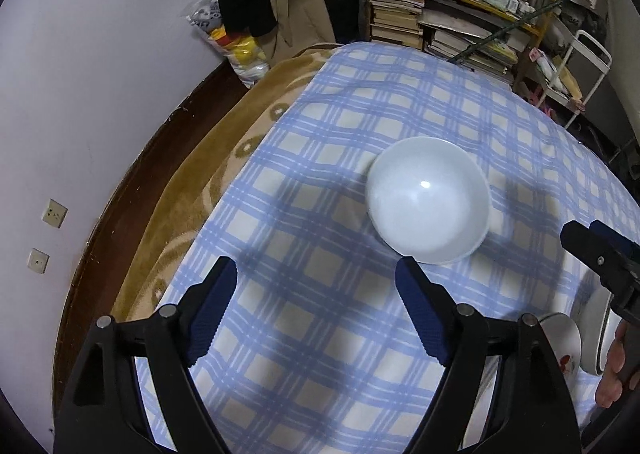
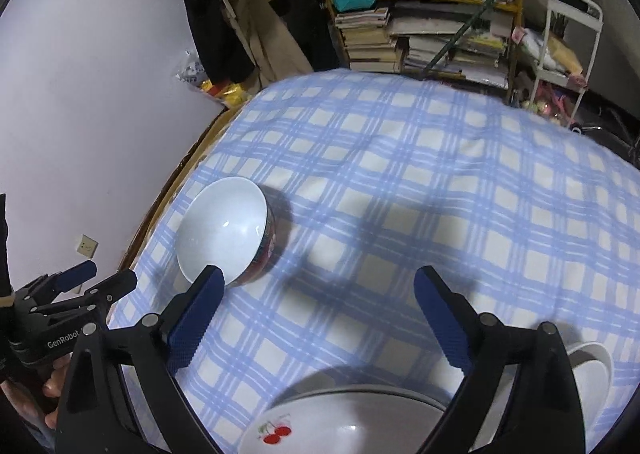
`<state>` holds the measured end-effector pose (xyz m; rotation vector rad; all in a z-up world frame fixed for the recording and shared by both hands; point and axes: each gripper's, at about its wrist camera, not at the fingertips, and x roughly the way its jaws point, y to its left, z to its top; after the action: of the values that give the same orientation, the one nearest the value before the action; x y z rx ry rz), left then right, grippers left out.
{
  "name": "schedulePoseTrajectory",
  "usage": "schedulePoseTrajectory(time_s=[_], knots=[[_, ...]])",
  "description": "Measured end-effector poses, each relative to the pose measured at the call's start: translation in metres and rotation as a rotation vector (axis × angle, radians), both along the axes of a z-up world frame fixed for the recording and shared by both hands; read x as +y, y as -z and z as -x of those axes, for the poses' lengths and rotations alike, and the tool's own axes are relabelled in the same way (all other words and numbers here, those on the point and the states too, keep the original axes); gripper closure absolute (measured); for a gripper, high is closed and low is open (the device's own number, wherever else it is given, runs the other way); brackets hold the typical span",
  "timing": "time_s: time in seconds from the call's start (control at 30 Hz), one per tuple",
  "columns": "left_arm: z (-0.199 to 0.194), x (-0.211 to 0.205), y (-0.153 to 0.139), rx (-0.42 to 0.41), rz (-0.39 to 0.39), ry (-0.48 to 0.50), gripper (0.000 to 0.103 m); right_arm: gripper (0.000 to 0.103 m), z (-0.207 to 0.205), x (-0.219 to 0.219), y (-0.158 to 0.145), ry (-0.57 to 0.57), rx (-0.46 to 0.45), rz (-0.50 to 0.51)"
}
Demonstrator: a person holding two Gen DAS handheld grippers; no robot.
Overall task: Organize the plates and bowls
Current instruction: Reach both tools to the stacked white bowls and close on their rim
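Cut off and hidden parts

The cherry-painted plate runs off the bottom edge, partly behind the right gripper; a white dish hides behind its finger; shelf labels too small to read.

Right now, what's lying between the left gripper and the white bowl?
Nothing but bare checked cloth. The left wrist view shows the left gripper open, with the white bowl just beyond its right fingertip.

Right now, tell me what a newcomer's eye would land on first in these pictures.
First, the glossy white ceramic bowl standing alone on the blue-and-white checked cloth. Next, the white plate with red cherries at the near edge, under the open right hand-held gripper. Behind, a cluttered yellow bookshelf piled with books.
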<state>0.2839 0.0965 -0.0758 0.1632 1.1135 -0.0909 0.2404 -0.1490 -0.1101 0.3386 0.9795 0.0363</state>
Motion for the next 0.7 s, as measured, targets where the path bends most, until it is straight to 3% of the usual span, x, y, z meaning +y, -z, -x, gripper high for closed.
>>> schedulePoseTrajectory(time_s=[0.47, 0.67, 0.7], knots=[[-0.043, 0.002, 0.02, 0.017, 0.131, -0.015, 0.023, 0.005, -0.047, 0.029, 0.027, -0.041, 0.02, -0.003], [-0.057, -0.004, 0.044, 0.052, 0.124, -0.024, 0.023, 0.03, -0.065, 0.032, 0.041, -0.063, 0.039, -0.045], [-0.06, -0.004, 0.048, 0.065, 0.125, -0.028, 0.023, 0.045, -0.068, 0.032, 0.043, -0.07, 0.045, -0.053]])
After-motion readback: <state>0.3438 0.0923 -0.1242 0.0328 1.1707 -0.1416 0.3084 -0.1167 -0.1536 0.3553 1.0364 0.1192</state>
